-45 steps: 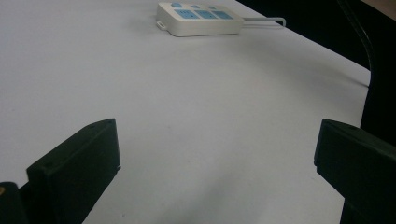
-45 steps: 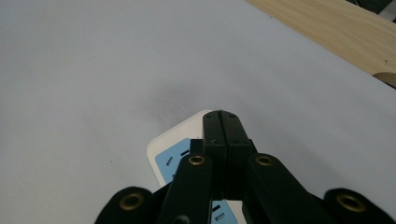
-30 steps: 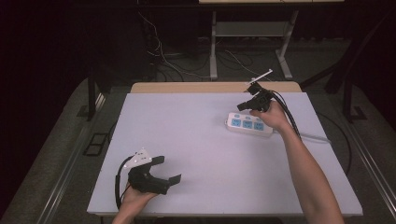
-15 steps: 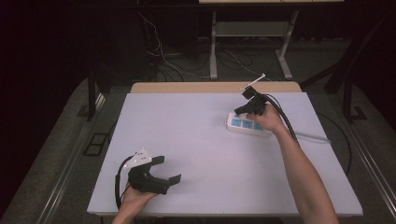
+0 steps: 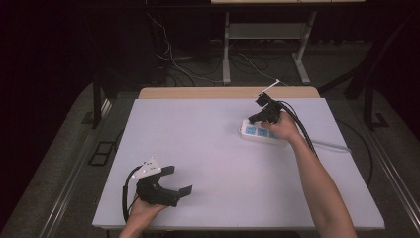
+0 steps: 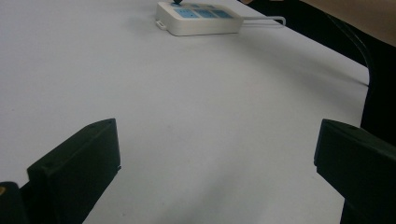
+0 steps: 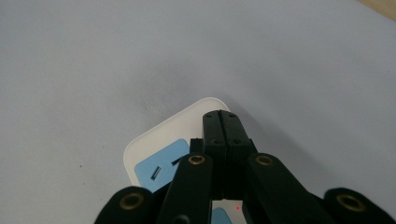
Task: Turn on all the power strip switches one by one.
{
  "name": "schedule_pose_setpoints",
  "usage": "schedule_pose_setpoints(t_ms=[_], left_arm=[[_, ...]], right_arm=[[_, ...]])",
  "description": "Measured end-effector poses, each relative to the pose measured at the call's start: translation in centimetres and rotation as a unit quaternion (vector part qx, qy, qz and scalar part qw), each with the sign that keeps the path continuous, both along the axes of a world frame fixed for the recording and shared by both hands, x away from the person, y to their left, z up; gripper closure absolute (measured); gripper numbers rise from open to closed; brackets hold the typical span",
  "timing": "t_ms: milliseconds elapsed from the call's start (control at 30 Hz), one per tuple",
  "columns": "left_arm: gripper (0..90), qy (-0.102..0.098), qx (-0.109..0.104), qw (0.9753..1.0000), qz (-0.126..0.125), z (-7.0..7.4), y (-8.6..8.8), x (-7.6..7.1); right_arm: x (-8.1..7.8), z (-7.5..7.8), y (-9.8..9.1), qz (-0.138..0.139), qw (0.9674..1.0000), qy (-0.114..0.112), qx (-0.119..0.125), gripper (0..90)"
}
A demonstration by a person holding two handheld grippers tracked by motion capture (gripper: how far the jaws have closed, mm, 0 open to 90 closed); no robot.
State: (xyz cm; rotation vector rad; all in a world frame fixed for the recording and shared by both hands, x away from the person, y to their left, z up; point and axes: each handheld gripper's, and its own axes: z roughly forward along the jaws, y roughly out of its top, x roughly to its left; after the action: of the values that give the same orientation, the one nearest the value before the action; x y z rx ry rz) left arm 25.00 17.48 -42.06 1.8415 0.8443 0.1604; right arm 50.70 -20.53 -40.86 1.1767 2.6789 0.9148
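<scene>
Left gripper (image 6: 219, 186) over the white table (image 6: 187, 107)
Its jaws stood wide apart at six o'clock; the power strip (image 6: 198, 18) lay at twelve o'clock

Bare table (image 5: 218, 148) lies ahead of the left gripper (image 5: 173, 181); the power strip (image 5: 260, 133) sits far beyond.

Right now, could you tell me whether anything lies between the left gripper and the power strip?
Nothing visible does: bare white table runs from the open left gripper to the power strip, over whose far end the shut right gripper hangs.
</scene>
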Motion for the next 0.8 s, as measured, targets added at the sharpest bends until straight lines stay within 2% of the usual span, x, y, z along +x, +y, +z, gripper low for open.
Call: schedule_pose_setpoints(t_ms=[300, 500, 633, 800], left_arm=[[0.0, -0.001, 0.002, 1.0000, 0.000, 0.07, -0.01, -0.06], [0.0, -0.001, 0.002, 1.0000, 0.001, 0.06, 0.01, -0.06], [0.0, -0.002, 0.004, 1.0000, 0.000, 0.09, -0.03, -0.09], [0.0, -0.002, 0.003, 1.0000, 0.002, 0.08, 0.01, -0.10]], right_arm=[[-0.15, -0.10, 0.15, 0.006, 0.9999, -0.009, -0.008, 90.0], [-0.13, -0.30, -0.05, 0.004, 1.0000, -0.007, 0.001, 90.0], [-0.28, -0.25, 0.15, 0.005, 0.9999, -0.013, -0.007, 90.0], [-0.34, -0.43, -0.09, 0.003, 0.9999, -0.015, 0.003, 90.0]])
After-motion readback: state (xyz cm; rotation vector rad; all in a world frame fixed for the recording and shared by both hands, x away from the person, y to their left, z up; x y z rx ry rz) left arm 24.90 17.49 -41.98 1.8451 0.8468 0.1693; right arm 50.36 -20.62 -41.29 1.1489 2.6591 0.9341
